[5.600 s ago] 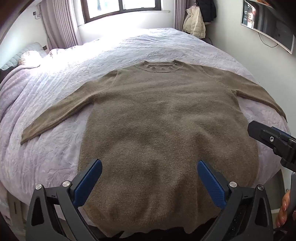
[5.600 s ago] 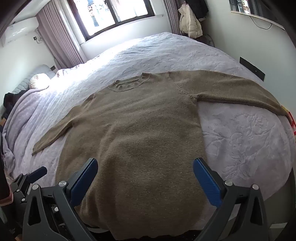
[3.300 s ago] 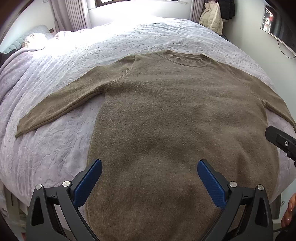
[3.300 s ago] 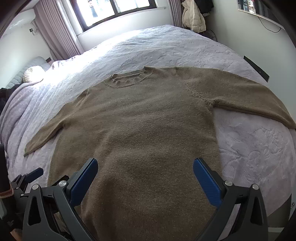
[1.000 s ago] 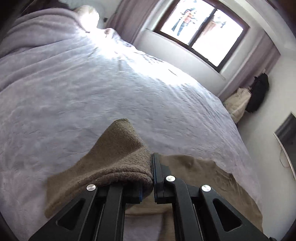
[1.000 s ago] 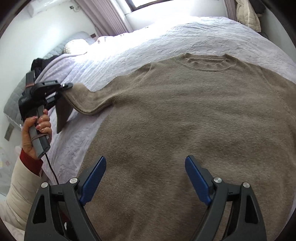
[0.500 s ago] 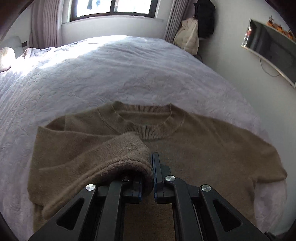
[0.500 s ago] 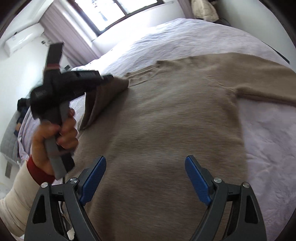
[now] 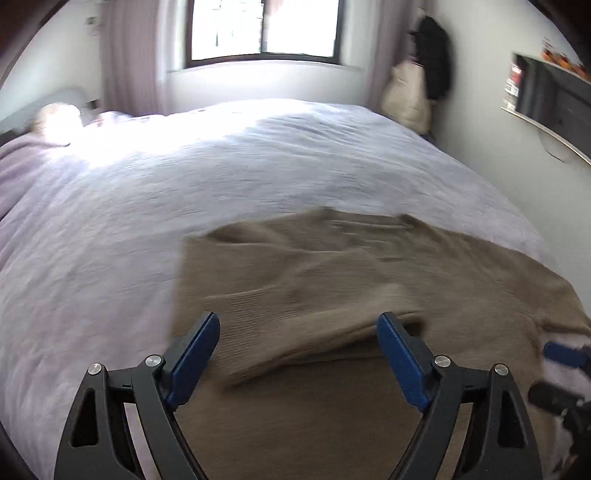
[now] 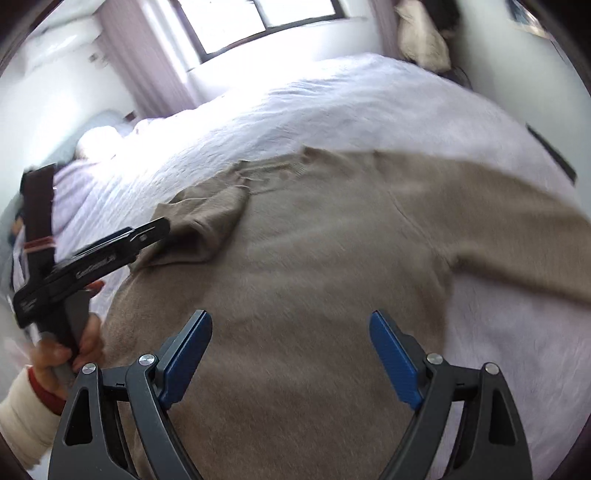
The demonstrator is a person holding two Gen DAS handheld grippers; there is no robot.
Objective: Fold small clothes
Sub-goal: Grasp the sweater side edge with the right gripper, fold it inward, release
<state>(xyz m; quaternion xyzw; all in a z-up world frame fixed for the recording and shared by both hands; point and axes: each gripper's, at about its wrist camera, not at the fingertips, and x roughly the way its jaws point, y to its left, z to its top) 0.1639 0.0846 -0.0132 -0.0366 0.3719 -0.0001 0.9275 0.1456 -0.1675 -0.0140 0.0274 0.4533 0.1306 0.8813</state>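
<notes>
A brown knit sweater lies flat on the lilac bedspread. Its left sleeve is folded across the chest and lies loose. My left gripper is open and empty just above that sleeve. In the right wrist view the sweater fills the middle, the folded sleeve lies at the left shoulder, and the other sleeve stretches out to the right. My right gripper is open and empty over the sweater's body. The left gripper shows there beside the folded sleeve.
The bed's right edge runs near a white wall with a dark screen. A window and curtains stand at the back. Coats hang in the far right corner. A pillow lies at the far left.
My left gripper has opened and let the left sleeve drop across the sweater's chest, then drawn back a little. The right gripper stays open over the sweater's body.
</notes>
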